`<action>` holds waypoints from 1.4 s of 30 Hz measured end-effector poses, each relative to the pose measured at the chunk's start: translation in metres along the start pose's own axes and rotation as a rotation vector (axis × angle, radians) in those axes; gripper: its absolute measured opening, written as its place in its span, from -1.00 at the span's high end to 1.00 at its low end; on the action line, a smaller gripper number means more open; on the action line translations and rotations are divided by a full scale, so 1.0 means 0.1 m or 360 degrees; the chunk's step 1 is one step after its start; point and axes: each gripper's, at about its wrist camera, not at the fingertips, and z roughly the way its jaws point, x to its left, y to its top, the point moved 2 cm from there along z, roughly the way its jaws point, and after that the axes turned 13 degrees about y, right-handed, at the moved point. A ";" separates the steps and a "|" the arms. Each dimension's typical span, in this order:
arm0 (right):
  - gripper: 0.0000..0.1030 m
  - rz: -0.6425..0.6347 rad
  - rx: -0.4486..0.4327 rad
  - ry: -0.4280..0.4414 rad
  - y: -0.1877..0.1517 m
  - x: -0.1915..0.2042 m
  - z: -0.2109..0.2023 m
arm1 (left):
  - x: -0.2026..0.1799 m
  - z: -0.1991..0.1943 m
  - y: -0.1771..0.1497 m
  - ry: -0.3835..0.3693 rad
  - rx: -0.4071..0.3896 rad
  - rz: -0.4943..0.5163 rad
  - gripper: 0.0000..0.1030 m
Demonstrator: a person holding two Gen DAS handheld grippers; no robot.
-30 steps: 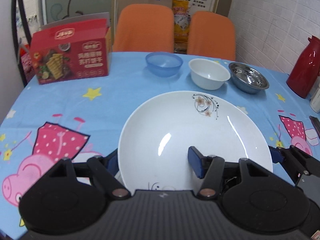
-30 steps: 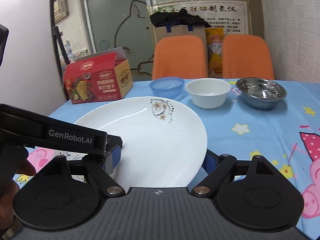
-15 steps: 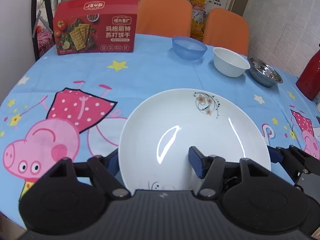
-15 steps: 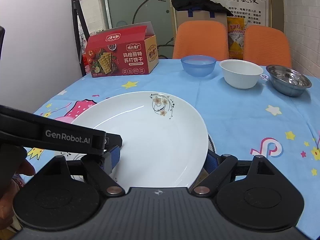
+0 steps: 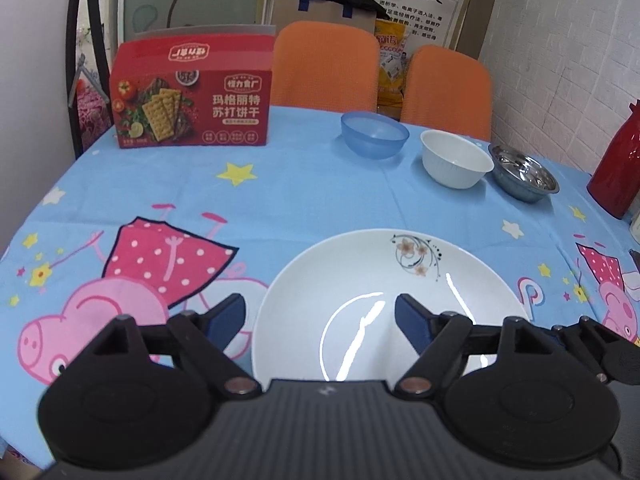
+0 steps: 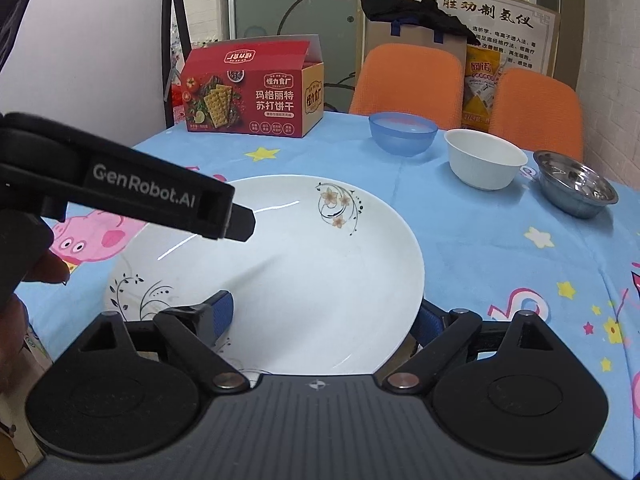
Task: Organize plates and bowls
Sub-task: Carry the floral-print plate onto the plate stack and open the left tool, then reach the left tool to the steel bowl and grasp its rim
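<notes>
1. Left tool (image 5: 320, 316): its jaws are opening, with the left rim of the white plate (image 5: 400, 280) between the blue pads, neither pad pressing on it.
2. Right tool (image 6: 324, 316): its pads straddle the plate's right rim, one above the plate's face and one below its edge; whether they press on it cannot be told.
3. White plate with flower prints: it lies on the blue cartoon-print table (image 5: 300, 192), at the near side.
4. Far side of the table, left to right: a red cracker box (image 5: 192, 108), a blue bowl (image 5: 374, 134), a white bowl (image 5: 456, 158) and a steel bowl (image 5: 524, 174), set in a row, apart from one another.
5. A red flask (image 5: 618, 168) stands at the right edge.
6. Two orange chairs (image 5: 328, 64) stand behind the table.
</notes>
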 end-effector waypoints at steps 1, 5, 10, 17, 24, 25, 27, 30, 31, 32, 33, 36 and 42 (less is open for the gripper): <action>-1.00 0.0009 -0.0003 0.0006 0.00 -0.01 -0.01 | 0.00 -0.01 0.01 -0.0001 -0.0005 -0.0003 -0.54; -1.00 -0.0026 0.0011 -0.0016 0.02 0.02 -0.03 | -0.02 -0.03 0.06 -0.0005 -0.0021 -0.0015 -0.55; -1.00 0.0011 -0.0025 -0.0016 0.04 -0.09 -0.11 | -0.05 -0.05 0.09 0.0001 -0.0036 -0.0025 -0.55; -1.00 0.0109 -0.0296 -0.0027 0.22 -0.28 -0.46 | -0.13 -0.13 0.16 -0.0023 -0.0074 -0.0027 -0.57; -1.00 0.0149 -0.0270 -0.0037 0.12 -0.44 -0.49 | -0.35 -0.18 0.16 0.0003 -0.0123 0.0031 -0.99; -1.00 0.0163 -0.0277 -0.0050 0.11 -0.48 -0.50 | -0.38 -0.18 0.16 0.0007 -0.0132 0.0047 -0.99; -1.00 0.0211 -0.0290 -0.0071 0.09 -0.60 -0.55 | -0.46 -0.16 0.17 0.0012 -0.0122 0.0068 -0.99; -1.00 0.0293 -0.0325 -0.0108 0.06 -0.80 -0.65 | -0.57 -0.13 0.20 -0.0010 -0.0082 0.0076 -0.99; -1.00 0.0312 -0.0333 -0.0117 0.04 -0.85 -0.67 | -0.60 -0.12 0.21 -0.0016 -0.0074 0.0078 -0.99; -1.00 0.0334 -0.0338 -0.0123 0.03 -0.91 -0.70 | -0.65 -0.11 0.22 -0.0019 -0.0070 0.0084 -0.99; -1.00 0.0355 -0.0342 -0.0132 0.01 -0.96 -0.72 | -0.69 -0.10 0.23 -0.0020 -0.0069 0.0095 -0.99; -1.00 0.0401 -0.0349 -0.0160 -0.03 -1.10 -0.77 | -0.83 -0.08 0.26 -0.0021 -0.0065 0.0129 -0.99; -1.00 0.0471 -0.0356 -0.0183 -0.13 -1.37 -0.83 | -1.14 -0.05 0.32 -0.0029 -0.0068 0.0224 -0.99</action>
